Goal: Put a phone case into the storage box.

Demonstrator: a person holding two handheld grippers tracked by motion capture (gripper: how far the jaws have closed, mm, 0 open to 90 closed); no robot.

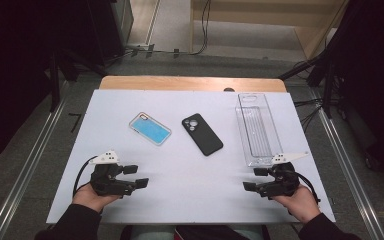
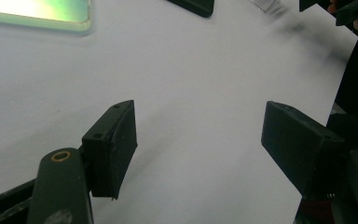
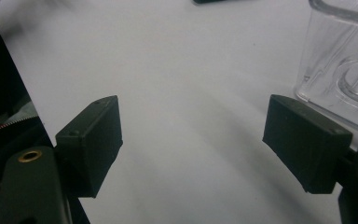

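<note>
High view first: both grippers sit low near the table's (image 1: 180,200) front edge, left gripper (image 1: 136,176) and right gripper (image 1: 252,179) spread with nothing between the jaws; blue-backed phone case (image 1: 150,128), black phone (image 1: 202,134) and clear plastic tray (image 1: 258,128) lie untouched further back, so I'd say nothing's started yet. Left gripper view: wide jaws over bare white, case edge (image 2: 37,14) up top, looking greenish here. Right gripper view: jaws apart too; tray corner (image 3: 340,60) right beside it, ribs way clearer than from above.
</note>
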